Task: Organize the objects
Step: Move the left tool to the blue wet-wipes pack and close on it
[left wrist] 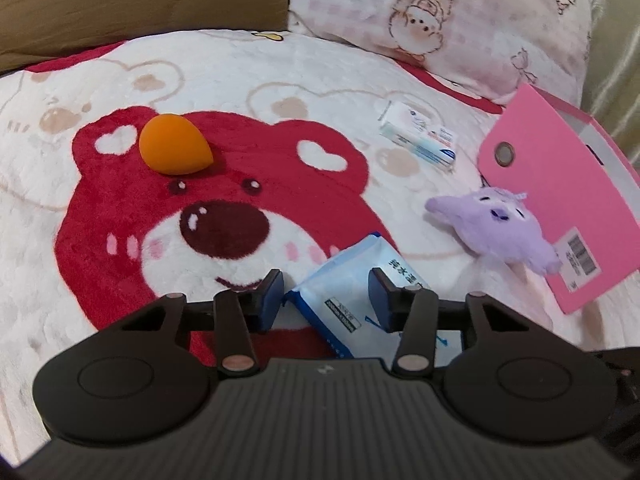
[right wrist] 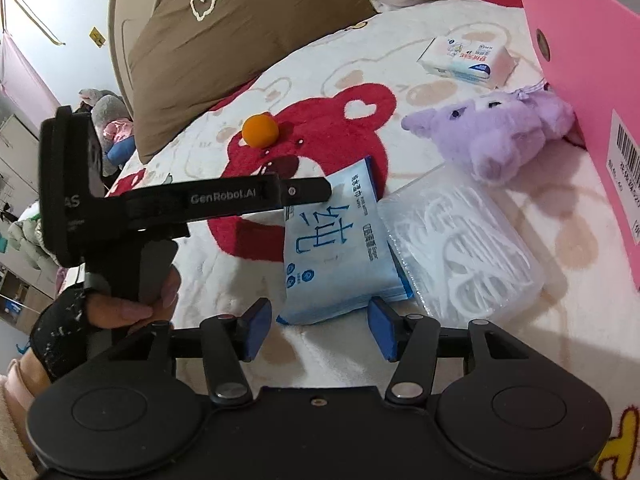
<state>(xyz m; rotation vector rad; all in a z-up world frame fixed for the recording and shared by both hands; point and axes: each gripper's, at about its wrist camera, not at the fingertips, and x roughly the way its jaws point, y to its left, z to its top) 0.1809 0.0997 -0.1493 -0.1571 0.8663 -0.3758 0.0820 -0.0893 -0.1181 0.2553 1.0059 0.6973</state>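
Partly closed, the left gripper (left wrist: 326, 296) straddles the blue wipes packet (right wrist: 336, 240), which lies on the red bear blanket (left wrist: 120, 216); whether its pads press the packet cannot be told. The right gripper (right wrist: 316, 332) stands open just short of that packet, touching nothing. "GenRobot.AI" reads along the left gripper's side. A purple plush (right wrist: 500, 136) lies beyond the packet.

Left of the blue wipes pack (right wrist: 340, 248), open blanket (right wrist: 248, 344) lies free. On its right, touching, a clear floss-pick bag (right wrist: 460, 248), purple plush (right wrist: 504, 136) and pink box (right wrist: 580, 80) crowd in.
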